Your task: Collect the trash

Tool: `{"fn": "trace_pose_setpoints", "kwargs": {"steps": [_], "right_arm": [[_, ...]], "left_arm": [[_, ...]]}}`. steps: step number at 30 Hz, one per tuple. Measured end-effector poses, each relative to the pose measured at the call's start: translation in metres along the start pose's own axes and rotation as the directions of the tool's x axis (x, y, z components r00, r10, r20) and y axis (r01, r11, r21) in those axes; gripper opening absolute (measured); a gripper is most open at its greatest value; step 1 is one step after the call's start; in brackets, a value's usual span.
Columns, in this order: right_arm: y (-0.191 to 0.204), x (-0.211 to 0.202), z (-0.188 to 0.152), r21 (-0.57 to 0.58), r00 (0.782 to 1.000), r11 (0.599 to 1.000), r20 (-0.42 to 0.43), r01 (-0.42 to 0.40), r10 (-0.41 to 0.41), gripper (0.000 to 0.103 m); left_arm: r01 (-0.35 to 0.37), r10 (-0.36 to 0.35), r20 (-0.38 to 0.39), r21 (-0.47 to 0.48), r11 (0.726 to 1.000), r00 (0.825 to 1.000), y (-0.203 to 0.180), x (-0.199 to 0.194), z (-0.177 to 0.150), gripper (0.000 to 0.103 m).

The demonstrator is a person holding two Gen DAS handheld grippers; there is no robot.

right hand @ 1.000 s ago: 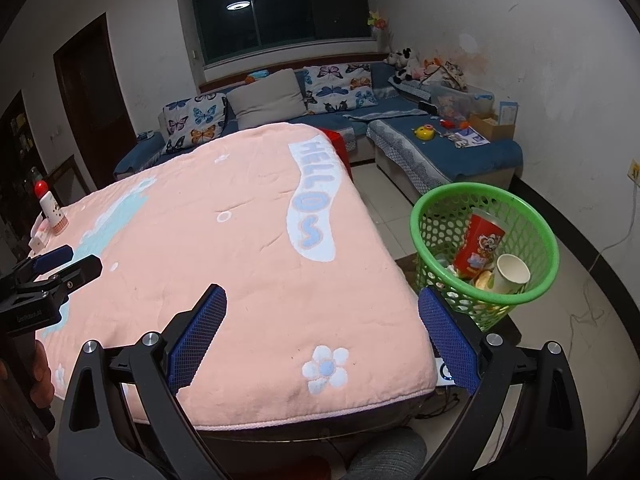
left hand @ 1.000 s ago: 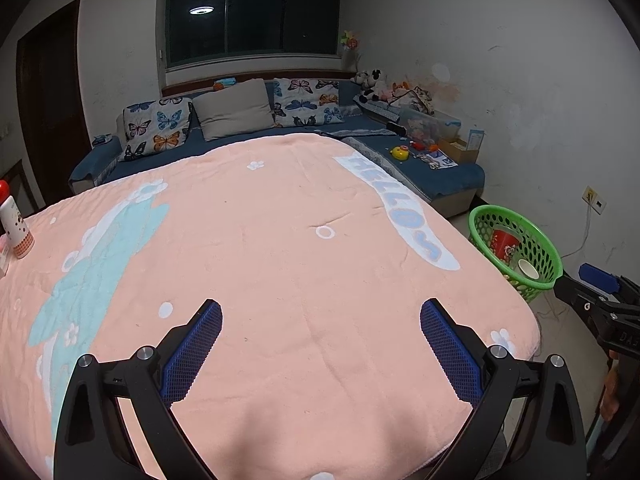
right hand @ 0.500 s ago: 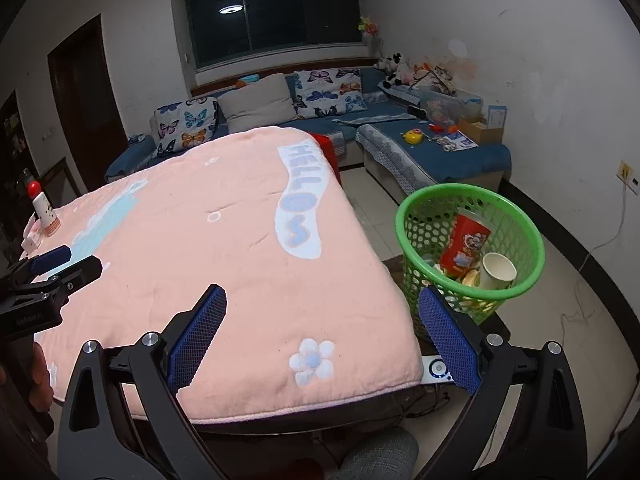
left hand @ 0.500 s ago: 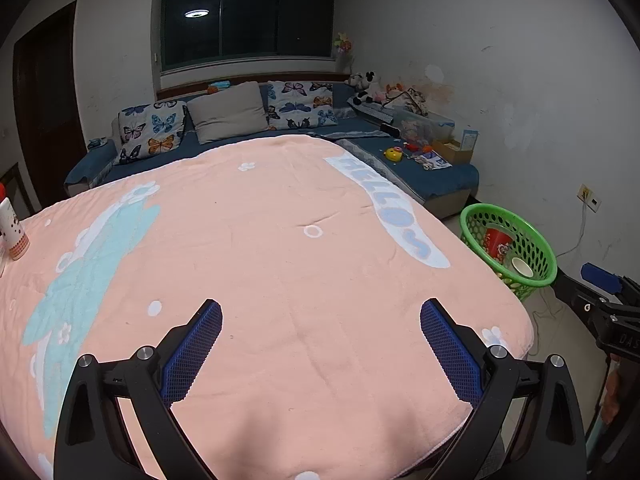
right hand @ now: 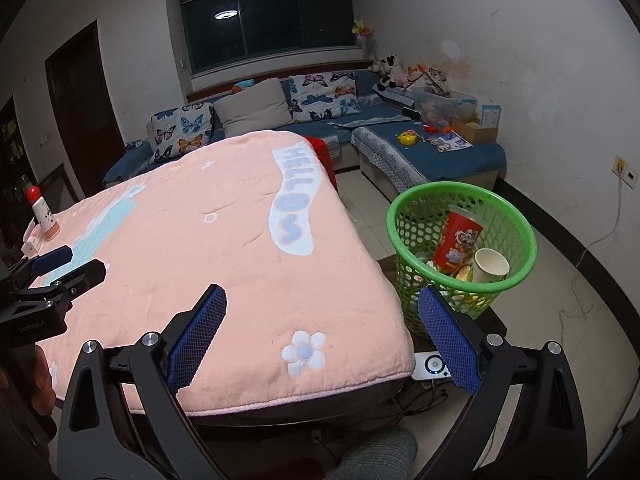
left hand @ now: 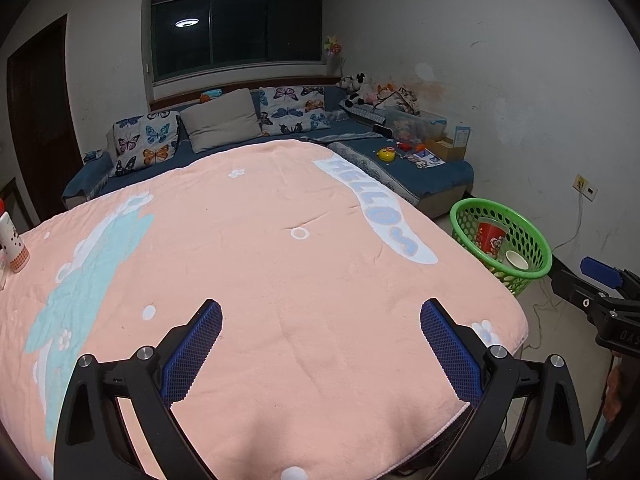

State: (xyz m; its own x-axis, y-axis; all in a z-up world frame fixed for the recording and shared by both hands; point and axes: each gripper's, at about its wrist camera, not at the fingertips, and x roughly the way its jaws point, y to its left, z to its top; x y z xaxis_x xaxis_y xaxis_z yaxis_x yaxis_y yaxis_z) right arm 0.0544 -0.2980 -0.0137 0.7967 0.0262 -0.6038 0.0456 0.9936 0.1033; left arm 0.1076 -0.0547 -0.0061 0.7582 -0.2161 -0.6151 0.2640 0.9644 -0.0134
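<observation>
A: How are the two grippers held?

B: The left gripper (left hand: 320,344) is held above the pink blanket (left hand: 280,280) with its fingers spread wide and nothing between them. The right gripper (right hand: 322,332) is likewise spread and empty, held over the blanket's near right corner; its right finger is seen in front of the green basket (right hand: 404,216).

A: Where is the trash found?

B: It is seen inside the basket: a red cup (right hand: 456,240) leaning upright, a white paper cup (right hand: 490,266) tipped on its side beside it, and smaller scraps beneath that cannot be told apart.

A: What room is left at the edges?

B: The basket is set on the floor just beside the blanket's right edge. Bare tile (right hand: 560,280) is seen between the basket and the wall. A small bottle (right hand: 44,216) is stood at the blanket's far left edge; the rest of the blanket is seen bare.
</observation>
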Motion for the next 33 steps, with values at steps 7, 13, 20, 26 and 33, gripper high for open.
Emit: {"fn": "trace_pose_setpoints", "kwargs": {"steps": [7,13,20,26,33], "right_arm": [[-0.001,-0.008,-0.001,0.0,1.0,1.0,0.017,0.002,-0.002,0.096],[0.001,-0.014,-0.002,-0.005,1.0,1.0,0.027,0.0,0.0,0.096],[0.004,-0.019,-0.003,-0.008,0.999,1.0,0.037,-0.004,0.005,0.097],[0.006,-0.022,-0.005,-0.013,0.999,1.0,0.042,-0.005,0.006,0.098],[0.008,-0.024,-0.005,-0.017,0.999,1.0,0.044,-0.006,0.007,0.098]], "left_arm": [[0.002,-0.002,0.009,0.0,1.0,1.0,-0.001,-0.006,-0.002,0.096],[-0.002,0.002,0.015,-0.005,1.0,1.0,0.001,-0.01,-0.003,0.096],[-0.004,0.004,0.017,-0.005,1.0,1.0,0.001,-0.012,-0.005,0.096],[-0.005,0.005,0.017,-0.006,1.0,1.0,0.001,-0.013,-0.006,0.096],[-0.006,0.007,0.017,-0.013,1.0,1.0,0.002,-0.016,-0.01,0.096]]}}
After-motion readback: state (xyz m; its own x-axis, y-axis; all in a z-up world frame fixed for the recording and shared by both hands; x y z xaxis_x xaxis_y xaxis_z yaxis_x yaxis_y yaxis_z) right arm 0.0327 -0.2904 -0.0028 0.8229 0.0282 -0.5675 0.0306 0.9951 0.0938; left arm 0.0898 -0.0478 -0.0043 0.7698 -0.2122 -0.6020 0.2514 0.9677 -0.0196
